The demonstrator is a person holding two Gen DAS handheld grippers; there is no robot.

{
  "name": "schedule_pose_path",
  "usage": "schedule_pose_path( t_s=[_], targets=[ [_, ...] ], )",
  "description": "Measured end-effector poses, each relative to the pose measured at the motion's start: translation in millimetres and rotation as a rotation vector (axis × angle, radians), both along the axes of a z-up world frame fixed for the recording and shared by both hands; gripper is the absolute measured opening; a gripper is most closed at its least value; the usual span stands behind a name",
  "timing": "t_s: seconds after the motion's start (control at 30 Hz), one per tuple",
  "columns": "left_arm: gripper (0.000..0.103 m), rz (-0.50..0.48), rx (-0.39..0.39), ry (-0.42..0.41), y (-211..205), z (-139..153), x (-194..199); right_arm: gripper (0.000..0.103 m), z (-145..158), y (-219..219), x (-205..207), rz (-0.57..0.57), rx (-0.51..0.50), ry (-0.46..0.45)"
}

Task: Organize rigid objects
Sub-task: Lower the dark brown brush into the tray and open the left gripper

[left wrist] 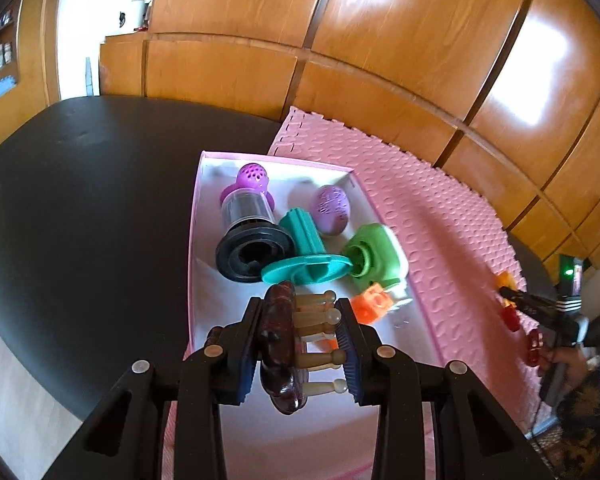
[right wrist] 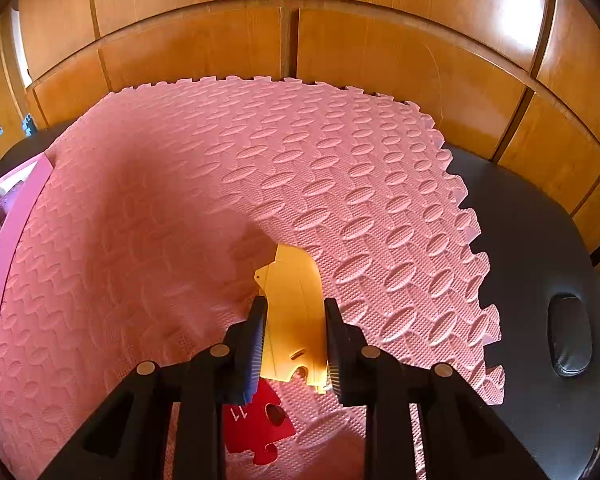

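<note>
My left gripper (left wrist: 300,344) is shut on a brown massage brush with pale knobbed pegs (left wrist: 288,344), held over the near part of a pink-rimmed white box (left wrist: 198,200). In the box lie a purple-topped filter with a black base (left wrist: 248,228), a teal ribbed piece (left wrist: 304,252), a purple egg (left wrist: 332,208), a green and white block (left wrist: 376,256) and an orange cube (left wrist: 374,302). My right gripper (right wrist: 294,340) is shut on a yellow plastic piece (right wrist: 294,312) just above the pink foam mat (right wrist: 220,184). A red puzzle piece (right wrist: 256,424) lies on the mat under it.
The mat lies on a black table (left wrist: 80,200) in front of wooden panels (left wrist: 380,40). The box edge (right wrist: 16,224) shows at the left of the right wrist view. The right gripper and hand (left wrist: 548,312) show at the right edge of the left wrist view.
</note>
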State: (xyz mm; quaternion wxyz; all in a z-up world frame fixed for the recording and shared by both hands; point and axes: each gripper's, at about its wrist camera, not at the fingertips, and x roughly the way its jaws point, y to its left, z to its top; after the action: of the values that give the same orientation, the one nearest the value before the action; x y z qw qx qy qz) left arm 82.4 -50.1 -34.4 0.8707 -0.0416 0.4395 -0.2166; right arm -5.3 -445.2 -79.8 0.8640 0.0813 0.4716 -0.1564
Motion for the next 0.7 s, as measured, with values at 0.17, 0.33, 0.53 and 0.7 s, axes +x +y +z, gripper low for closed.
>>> schedule_pose_path(
  t_s=[0.17,0.33,0.53,0.7],
  targets=[
    [0.036,-0.008,0.037,0.012,-5.3,-12.1,12.5,0.026,-0.7,-0.8,0.3,0.000,-0.001,0.000],
    [0.037,0.005,0.059,0.019,-7.5,-22.4,23.2,0.026,-1.0,-0.5,0.5,0.001,-0.006,0.000],
    [0.038,0.032,0.093,-0.041,-9.7,-24.5,40.2,0.026,-0.9,0.6,0.5,0.002,-0.013,0.000],
    [0.038,0.042,0.134,-0.063,-18.2,-29.2,46.4,0.026,-1.0,1.2,0.5,0.003,-0.017,0.000]
  ],
)
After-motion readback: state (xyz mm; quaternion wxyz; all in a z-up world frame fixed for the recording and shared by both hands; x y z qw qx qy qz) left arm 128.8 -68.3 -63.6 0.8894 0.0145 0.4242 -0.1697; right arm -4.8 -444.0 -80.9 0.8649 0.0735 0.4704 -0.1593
